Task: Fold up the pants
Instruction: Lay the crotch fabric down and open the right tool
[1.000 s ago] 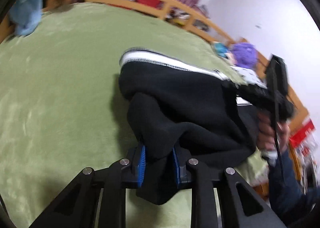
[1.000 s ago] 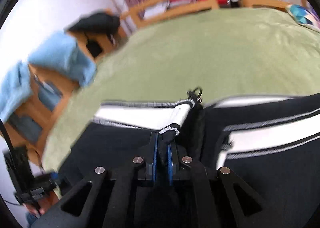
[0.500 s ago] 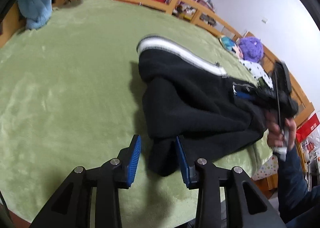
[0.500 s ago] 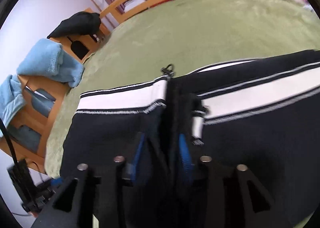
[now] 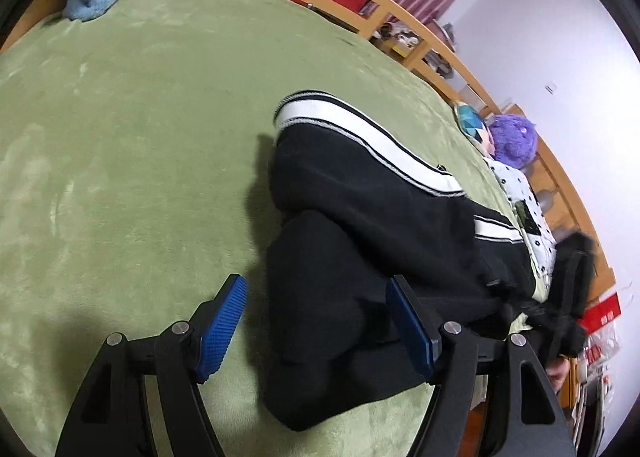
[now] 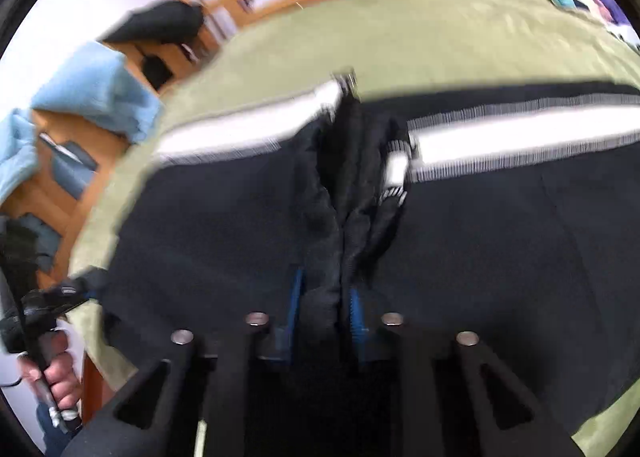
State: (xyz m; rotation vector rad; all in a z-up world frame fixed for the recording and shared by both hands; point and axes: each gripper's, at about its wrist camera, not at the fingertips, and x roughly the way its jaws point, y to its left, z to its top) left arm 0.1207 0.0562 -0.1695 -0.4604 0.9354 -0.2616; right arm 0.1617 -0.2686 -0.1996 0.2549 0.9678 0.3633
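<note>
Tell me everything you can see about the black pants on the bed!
The pants are black, of thick soft-looking fabric, with white stripes edged in thin lines along the side. They lie bunched and partly folded on the green blanket. The left claw is open, with a rumpled fold of cloth lying between its blue pads. The right claw has a ridge of the fabric between its pads; whether it pinches is unclear.

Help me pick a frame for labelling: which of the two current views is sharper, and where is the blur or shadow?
Left wrist view: sharp, with fisheye bending; the pants cast a soft shadow on the green blanket. Right wrist view: motion-blurred, worst along the white stripe and the blue towel.
</note>
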